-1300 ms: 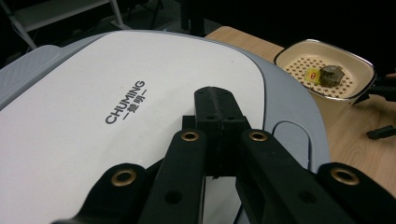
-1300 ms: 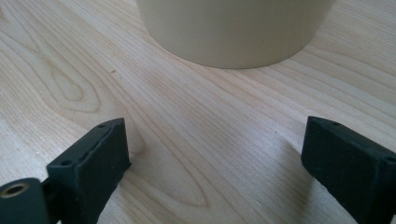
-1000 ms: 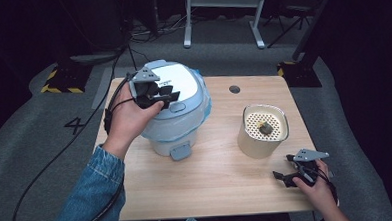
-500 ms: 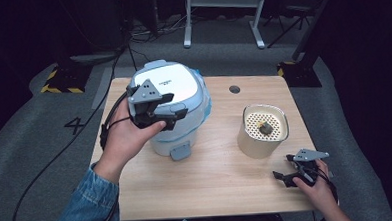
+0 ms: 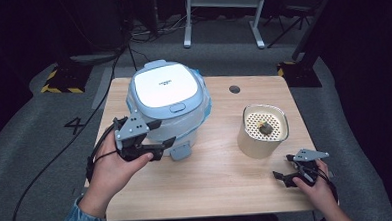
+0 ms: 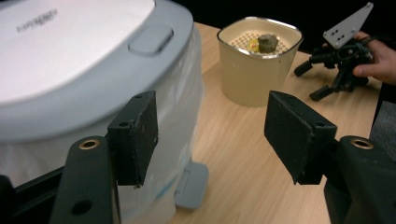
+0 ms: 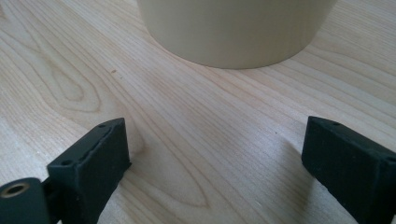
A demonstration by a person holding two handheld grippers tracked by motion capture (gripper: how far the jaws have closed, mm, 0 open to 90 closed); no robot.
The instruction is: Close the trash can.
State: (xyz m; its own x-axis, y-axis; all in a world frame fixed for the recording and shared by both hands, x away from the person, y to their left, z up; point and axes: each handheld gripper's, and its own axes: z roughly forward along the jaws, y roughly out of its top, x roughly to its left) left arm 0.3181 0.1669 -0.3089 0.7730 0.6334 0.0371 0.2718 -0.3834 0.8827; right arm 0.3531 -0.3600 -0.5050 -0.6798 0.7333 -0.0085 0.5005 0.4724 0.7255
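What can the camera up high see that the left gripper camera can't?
The high view alone takes in the floor, cables and the whole table. The left gripper view alone shows its own black pads up close, open with nothing between them. Both share the white bin, the cream container with its strainer, and the right gripper.

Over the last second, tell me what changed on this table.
The left gripper came off the top of the lidded bin and drew back toward the person, down beside its front; its jaws have just been opening, nothing between them. The bin, the cream container and the right gripper stayed put.
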